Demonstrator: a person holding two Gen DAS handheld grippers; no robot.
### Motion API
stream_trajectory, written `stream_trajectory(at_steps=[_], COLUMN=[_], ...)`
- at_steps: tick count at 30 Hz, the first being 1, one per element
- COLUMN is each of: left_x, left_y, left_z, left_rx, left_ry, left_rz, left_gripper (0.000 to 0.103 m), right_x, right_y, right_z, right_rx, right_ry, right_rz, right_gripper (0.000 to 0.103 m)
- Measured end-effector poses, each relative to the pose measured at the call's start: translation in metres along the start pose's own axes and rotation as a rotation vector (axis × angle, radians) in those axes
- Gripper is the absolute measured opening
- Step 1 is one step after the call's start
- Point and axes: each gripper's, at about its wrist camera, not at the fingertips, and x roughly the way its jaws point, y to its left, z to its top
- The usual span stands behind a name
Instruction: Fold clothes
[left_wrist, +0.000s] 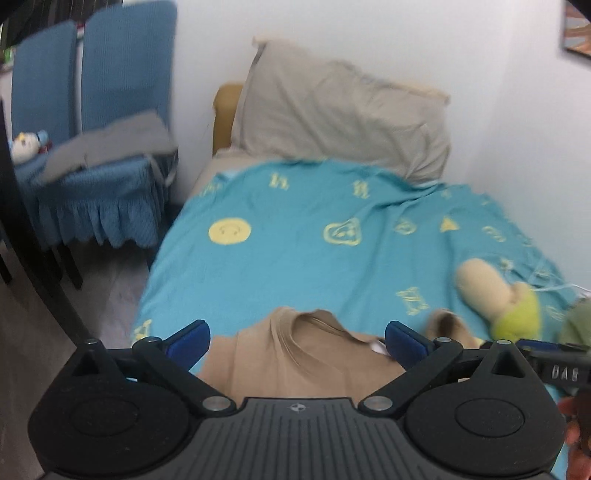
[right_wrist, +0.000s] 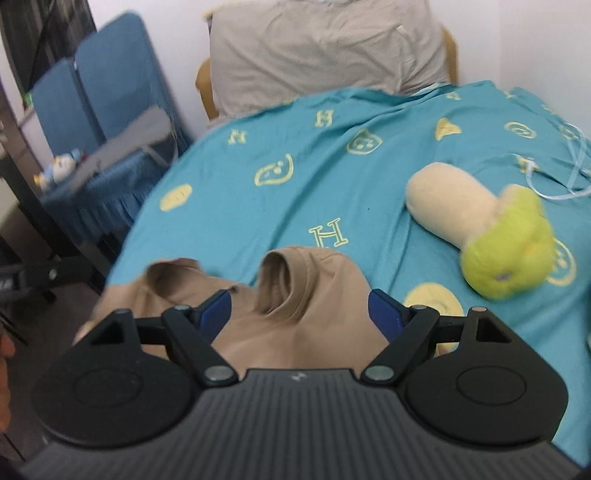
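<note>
Tan T-shirt (left_wrist: 306, 354) is lying rumpled at the near edge of the bed, on the turquoise bedspread (left_wrist: 295, 251) with its yellow smiley faces and H letters, and both tools are hovering right over it. Left gripper (left_wrist: 297, 341) is sitting with its blue-padded jaws spread wide, nothing between them but the shirt's ribbed neckline showing in the gap; whether the pads are touching the cloth is hard to tell. Right gripper (right_wrist: 299, 312) is doing the same from its side, jaws spread, a bunched fold of the tan shirt (right_wrist: 295, 295) standing up between them, not pinched.

In the left wrist view, the right tool's dark body is peeking in at 3 o'clock. In the right wrist view, the left tool is showing at 9 o'clock.

Plush toy (right_wrist: 480, 229), cream body with a lime-green end, is lying on the spread at about 2 o'clock of the shirt, apart from it; it is also showing in the left view (left_wrist: 498, 295). Grey pillow (left_wrist: 340, 114) is leaning against the white wall at 12 o'clock. Blue-covered chairs (left_wrist: 92, 122) are standing beside the bed at 10 o'clock, with a grey garment (left_wrist: 110, 144) draped over one seat and a small toy figure (left_wrist: 26, 142) beside it.
</note>
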Motion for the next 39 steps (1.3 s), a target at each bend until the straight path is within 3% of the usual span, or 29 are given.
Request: stream_trajectory(at_steps=[6, 11, 14, 19, 25, 31, 37, 39], left_x=[-0.125, -0.206, -0.241, -0.269, -0.237, -0.188, -0.107, -0.084], left_y=[-0.014, -0.004, 0.010, 0.037, 0.090, 0.142, 0.159, 0.160], left_z=[-0.045, -0.110, -0.146, -0.175, -0.175, -0.168, -0.173, -0.177], left_rx=[0.003, -0.054, -0.141, -0.237, -0.423, -0.644, -0.838, -0.865], left_ry=[-0.056, -0.137, -0.141, -0.122, -0.105, -0.093, -0.017, 0.005], left_rz=[-0.043, -0.064, -0.096, -0.057, -0.014, 0.022, -0.128, -0.103], left_gripper=[0.102, 0.102, 0.102, 0.102, 0.096, 0.088, 0.072, 0.069], right_x=[-0.101, -0.186, -0.230, -0.266, -0.262, -0.232, -0.194, -0.181], right_y=[0.003, 0.018, 0.021, 0.023, 0.012, -0.009, -0.019, -0.022], right_z=[-0.054, -0.116, -0.150, -0.188, -0.208, -0.211, -0.201, -0.199], right_rx=[0.094, 0.007, 0.027, 0.029, 0.058, 0.181, 0.233, 0.222], right_ry=[-0.066, -0.122, -0.164, -0.210, -0.221, -0.159, -0.124, -0.113], right_rz=[-0.013, -0.056, -0.045, -0.017, -0.015, 0.020, 0.034, 0.019], right_gripper=[0.083, 0.083, 0.083, 0.083, 0.083, 0.083, 0.083, 0.083])
